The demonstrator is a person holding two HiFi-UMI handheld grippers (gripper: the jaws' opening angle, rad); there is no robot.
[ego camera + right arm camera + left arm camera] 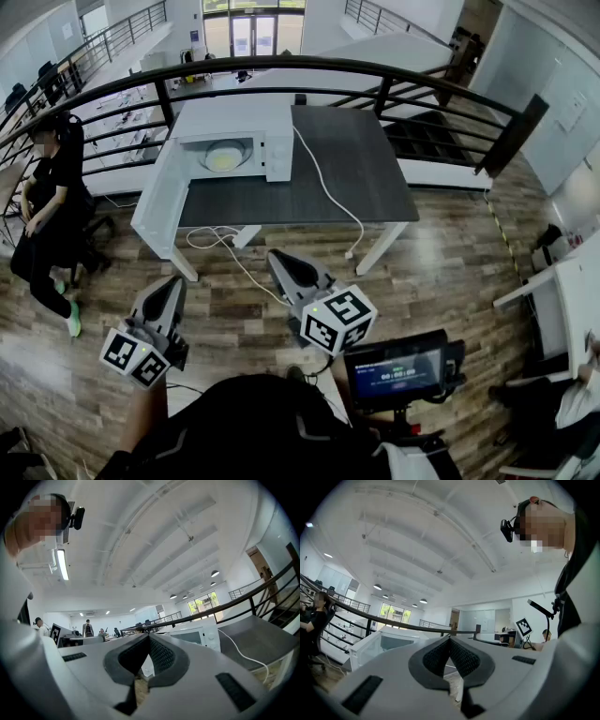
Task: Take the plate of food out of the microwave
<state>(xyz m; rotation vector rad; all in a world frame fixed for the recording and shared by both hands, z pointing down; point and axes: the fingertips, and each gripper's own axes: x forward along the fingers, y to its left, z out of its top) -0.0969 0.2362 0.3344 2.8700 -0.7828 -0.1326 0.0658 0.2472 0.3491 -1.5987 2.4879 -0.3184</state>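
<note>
A railing (309, 66) is curving behind the counter (356, 169). A person (52, 206) is sitting off the counter's left end, apart from it. A white cable (323, 183) is trailing from the microwave (234, 122) across the counter top and dropping over the front edge. More cable is looping on the floor (450, 253) between the counter and the grippers.

The microwave is standing at the counter's left end, door open, its opening facing the grippers. The plate (223, 157) is lying flat inside, round with no long axis, carrying yellow food.

The counter right of the microwave is lying bare but for the cable. The left gripper (173, 284) and right gripper (281, 258) are hanging over the floor, well short of the counter, each with jaws together on nothing. A lit screen (398, 370) is sitting just right of the right gripper.
</note>
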